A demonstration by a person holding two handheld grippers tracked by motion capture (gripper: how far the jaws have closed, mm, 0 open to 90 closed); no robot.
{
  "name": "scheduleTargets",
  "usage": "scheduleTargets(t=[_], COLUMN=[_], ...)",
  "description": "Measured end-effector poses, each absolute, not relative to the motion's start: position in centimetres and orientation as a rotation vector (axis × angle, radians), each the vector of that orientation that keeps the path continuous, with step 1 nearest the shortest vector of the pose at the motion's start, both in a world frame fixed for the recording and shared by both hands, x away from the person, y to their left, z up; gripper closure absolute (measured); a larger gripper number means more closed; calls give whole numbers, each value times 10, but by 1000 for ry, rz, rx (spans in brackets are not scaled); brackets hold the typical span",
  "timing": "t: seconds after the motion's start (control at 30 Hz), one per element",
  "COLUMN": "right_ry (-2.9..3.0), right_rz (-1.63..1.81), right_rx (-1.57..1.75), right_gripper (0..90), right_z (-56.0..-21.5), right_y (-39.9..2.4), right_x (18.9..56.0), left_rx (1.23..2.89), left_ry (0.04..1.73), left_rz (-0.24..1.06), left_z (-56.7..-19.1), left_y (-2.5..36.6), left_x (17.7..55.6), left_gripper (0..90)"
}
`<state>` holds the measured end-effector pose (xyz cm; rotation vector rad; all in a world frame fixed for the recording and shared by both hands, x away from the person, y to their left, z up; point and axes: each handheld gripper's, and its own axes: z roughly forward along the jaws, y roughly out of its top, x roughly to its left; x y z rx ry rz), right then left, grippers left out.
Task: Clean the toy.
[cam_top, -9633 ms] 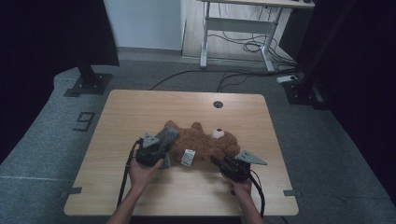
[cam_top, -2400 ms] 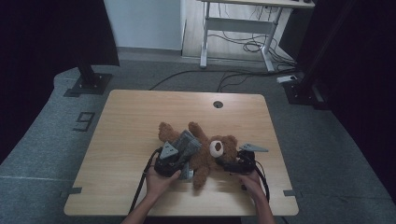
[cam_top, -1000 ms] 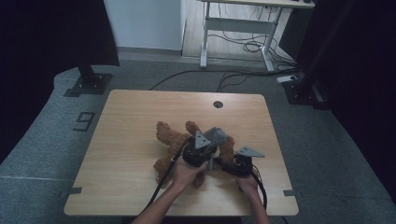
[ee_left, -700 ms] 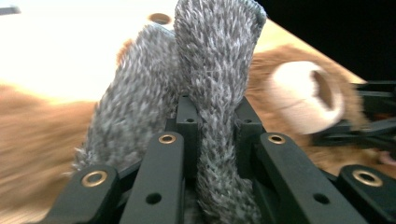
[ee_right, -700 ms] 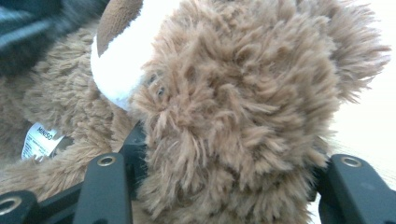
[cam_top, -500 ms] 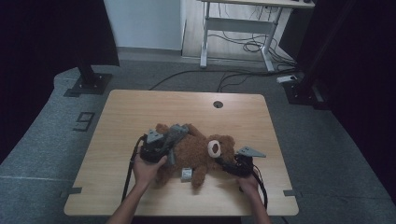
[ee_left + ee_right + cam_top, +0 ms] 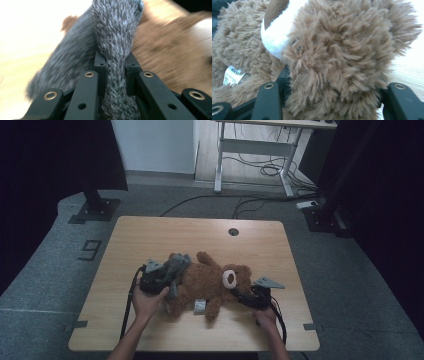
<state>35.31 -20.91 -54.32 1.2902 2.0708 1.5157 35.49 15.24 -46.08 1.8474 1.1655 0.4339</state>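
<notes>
- One brown teddy bear (image 7: 210,282) lies on one wooden table (image 7: 150,235).
- One grey knit cloth (image 7: 115,37) is pinched in the left gripper (image 7: 167,276).
- The right gripper (image 7: 240,295) clamps the bear's head.

Black tongs (image 7: 116,75) with brass-ringed screw holes, black cables.

wooden table (image 7: 150,240) – brown teddy (image 7: 205,282) lying on it

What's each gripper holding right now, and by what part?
Left gripper: shut on the grey knit garment, pinching a bunched fold. Right gripper: clamped on the teddy bear by its head.
</notes>
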Motion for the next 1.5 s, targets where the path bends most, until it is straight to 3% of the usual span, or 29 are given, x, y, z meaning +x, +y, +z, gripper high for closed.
scheduleTargets(t=[0.1,0.27,0.33,0.57,0.83,0.93,1.1,1.5], right_ry=[2068,2062,2066,2073,2079,2068,2072,2062], right_rz=[1511,1508,1507,1508,1474,1498,1518,1539], right_rx=[1288,1290,1287,1282,1260,1286,1278,1296], right_gripper=[411,411,410,409,408,407,401,400], right_z=[-543,-543,-543,-544,-544,-545,-546,-547], right_y=[-208,-208,-208,-209,-206,-208,-209,-211], right_x=[353,352,351,351,350,351,352,352], left_rx=[1855,1904,1947,2068,2042,2072,1991,1887], left_ry=[1042,938,895,858,864,891,964,1075], left_rz=[422,395,355,347,361,454,336,350], left_z=[-431,-419,-421,-450,-454,-456,-471,-467], left_y=[113,60,19,-38,-13,3,50,117], left_x=[350,352,358,362,355,352,352,352], left_gripper=[772,772,771,770,772,771,772,765])
